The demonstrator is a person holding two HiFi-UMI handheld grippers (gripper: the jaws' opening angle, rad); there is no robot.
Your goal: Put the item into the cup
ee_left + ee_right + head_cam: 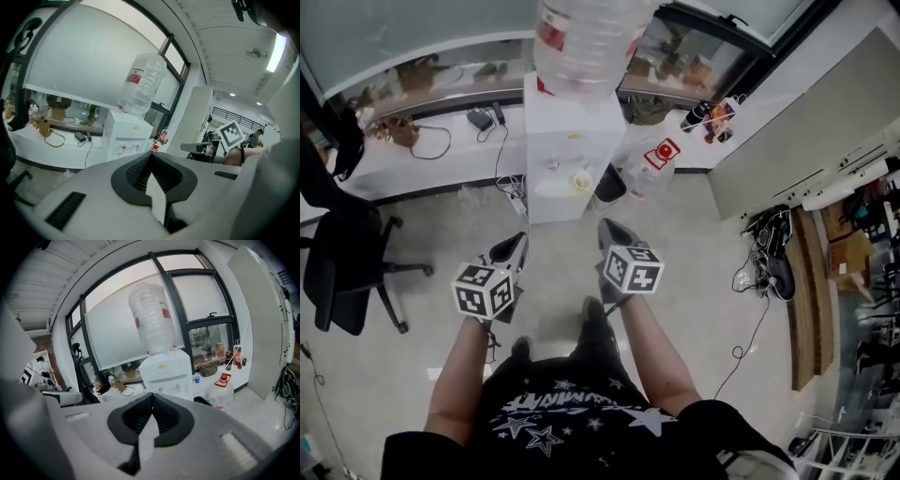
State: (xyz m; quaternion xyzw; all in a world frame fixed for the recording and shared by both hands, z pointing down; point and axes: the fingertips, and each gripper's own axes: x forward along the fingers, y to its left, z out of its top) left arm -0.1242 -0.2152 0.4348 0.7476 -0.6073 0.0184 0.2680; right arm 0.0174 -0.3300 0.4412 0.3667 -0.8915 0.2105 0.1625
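I stand facing a white water dispenser [572, 150] with a big clear bottle [586, 42] on top. A small pale yellow thing [581, 181] sits at its tap ledge; I cannot tell what it is. My left gripper [508, 248] and right gripper [612, 232] are held side by side above the floor, short of the dispenser. In the left gripper view the jaws of the left gripper [151, 154] meet with nothing between them. The right gripper [151, 396] looks the same, shut and empty. A small blue cup-like thing [197, 378] stands on the sill beside the dispenser [166, 373].
A plastic jug with a red cap [661, 155] stands on the floor right of the dispenser. A black office chair [342, 262] is at the left. Cables run along the sill [441, 141] and floor. Shoes [778, 267] and a partition lie to the right.
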